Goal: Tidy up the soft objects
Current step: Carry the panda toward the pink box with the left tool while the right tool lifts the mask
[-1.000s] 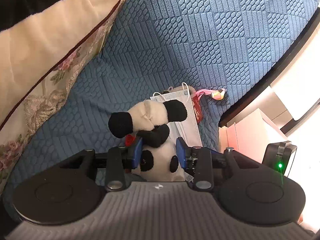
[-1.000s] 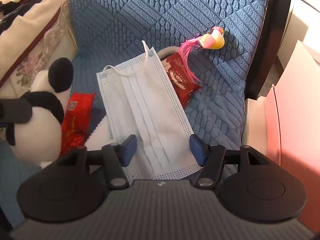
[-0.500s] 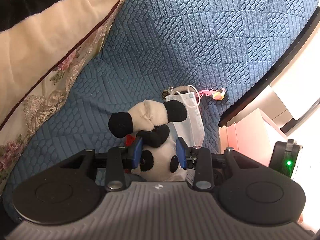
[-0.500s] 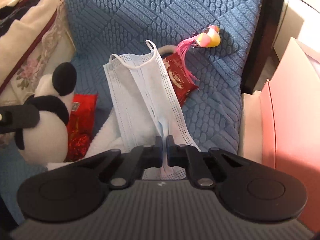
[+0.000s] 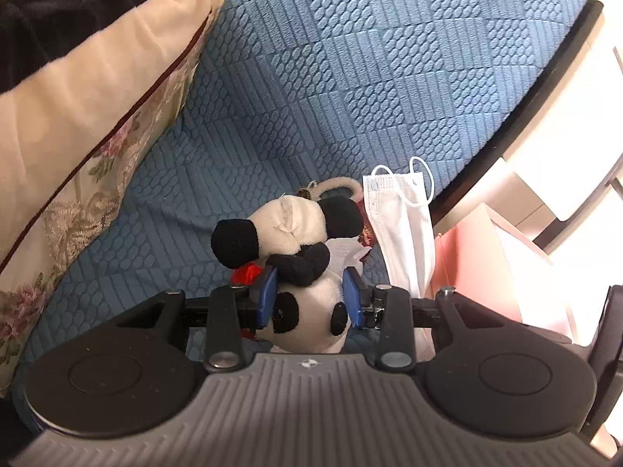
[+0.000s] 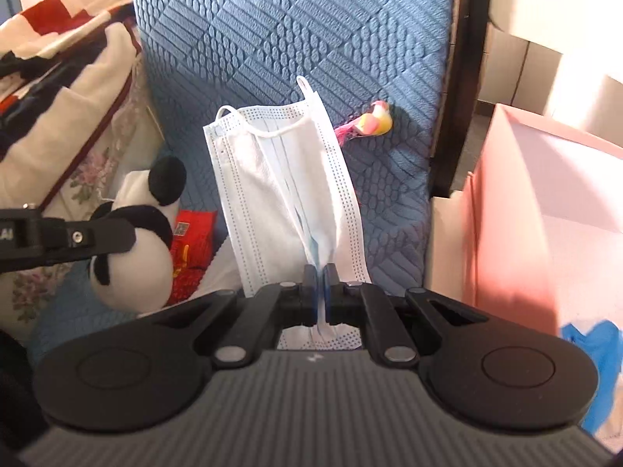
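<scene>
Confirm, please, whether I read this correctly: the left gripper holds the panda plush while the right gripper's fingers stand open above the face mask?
Not quite. The right wrist view shows the right gripper shut on the face mask. The left gripper does hold the panda plush.

Quilted, embossed blue cloth sofa cover (image 5: 350,78), fuzzy plush panda (image 5: 296,233), pleated non-woven face mask (image 6: 288,186).

right gripper (image 6: 321,272) pinched, lifted face mask (image 6: 288,179).
</scene>
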The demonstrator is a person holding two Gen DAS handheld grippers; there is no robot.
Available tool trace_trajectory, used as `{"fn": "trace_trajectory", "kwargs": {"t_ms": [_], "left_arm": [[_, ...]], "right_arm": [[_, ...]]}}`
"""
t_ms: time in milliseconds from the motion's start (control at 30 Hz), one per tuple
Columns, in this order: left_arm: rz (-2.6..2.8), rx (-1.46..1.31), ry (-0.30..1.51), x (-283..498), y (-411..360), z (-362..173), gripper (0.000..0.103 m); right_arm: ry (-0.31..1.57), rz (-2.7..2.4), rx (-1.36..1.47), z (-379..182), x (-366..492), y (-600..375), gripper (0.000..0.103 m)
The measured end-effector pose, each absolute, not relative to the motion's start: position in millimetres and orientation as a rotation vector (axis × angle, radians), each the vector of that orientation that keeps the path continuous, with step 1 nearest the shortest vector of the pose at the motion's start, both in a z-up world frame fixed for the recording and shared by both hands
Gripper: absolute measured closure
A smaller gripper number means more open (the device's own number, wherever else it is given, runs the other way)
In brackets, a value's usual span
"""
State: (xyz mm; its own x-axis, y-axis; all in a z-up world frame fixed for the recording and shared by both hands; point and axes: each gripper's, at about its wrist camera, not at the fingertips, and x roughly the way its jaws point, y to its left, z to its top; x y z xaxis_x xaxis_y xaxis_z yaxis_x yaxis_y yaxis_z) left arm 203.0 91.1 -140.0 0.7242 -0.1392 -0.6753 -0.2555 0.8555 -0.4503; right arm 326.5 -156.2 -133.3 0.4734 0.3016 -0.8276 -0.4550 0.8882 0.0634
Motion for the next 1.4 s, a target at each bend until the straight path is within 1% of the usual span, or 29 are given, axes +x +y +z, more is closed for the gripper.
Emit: {"fn": "trace_trajectory", "kwargs": {"t_ms": [267, 633, 733, 800, 1067, 1400], "left_arm": [[0.035, -0.496, 0.759, 191.8, 76.0, -132.2, 0.061], [0.002, -0.492, 0.779, 174.8, 57.3, -126.1, 0.061], [-0.002, -0.492, 0.781, 170.0, 53.0, -122.5, 0.063], [0.008, -0.499, 0.782, 168.1, 50.8, -118.1, 0.065], [-0.003, -0.477, 0.763, 170.5, 31.7, -97.7, 0.069], [-0.007, -0.481, 0.746, 178.3, 22.3, -77.0, 0.07]], "right_arm": [[0.978, 0.454, -0.16, -119.8, 294.5, -171.3, 0.096], [0.979, 0.42, -0.104, -105.1, 256.0, -192.5, 0.096], [0.97, 0.417, -0.095, -100.9, 249.9, -197.4, 0.096], [0.959, 0.42, -0.091, -97.0, 246.6, -199.5, 0.096], [0.933, 0.428, -0.078, -75.9, 249.3, -206.1, 0.096], [0.892, 0.431, -0.068, -46.1, 261.8, -221.8, 0.096]]}}
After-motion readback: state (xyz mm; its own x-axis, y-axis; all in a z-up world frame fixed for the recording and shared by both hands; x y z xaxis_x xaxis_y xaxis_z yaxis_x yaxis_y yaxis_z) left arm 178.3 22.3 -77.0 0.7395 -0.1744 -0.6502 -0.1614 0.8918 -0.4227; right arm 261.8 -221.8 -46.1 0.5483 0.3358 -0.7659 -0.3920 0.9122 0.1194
